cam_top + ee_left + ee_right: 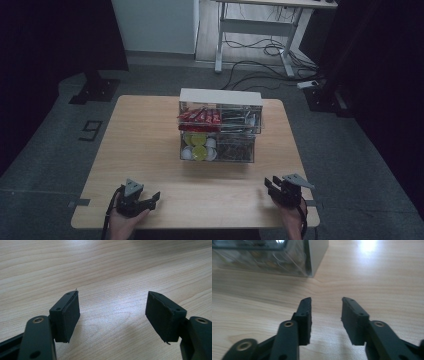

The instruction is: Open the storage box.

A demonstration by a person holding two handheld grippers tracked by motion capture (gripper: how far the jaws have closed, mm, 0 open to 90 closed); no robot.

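A clear plastic drawer organizer (220,98) with a white top stands at the middle of the wooden table (145,150). Red packets (200,117) fill its upper left drawer, and yellow and white round capsules (198,146) lie in the lower left one. Dark items sit in the two right drawers. My left gripper (152,200) rests near the table's front left edge, held by a hand, its jaws wide apart over bare wood (112,293). At the front right, my right gripper (270,183) is open with nothing between its jaws (326,299). It points toward the organizer's corner (312,257).
Bare wood lies between the organizer and both grippers. Beyond the table are a grey floor, a white desk frame (255,30) with loose cables (260,65), and black stand bases at the back left (95,90) and the back right.
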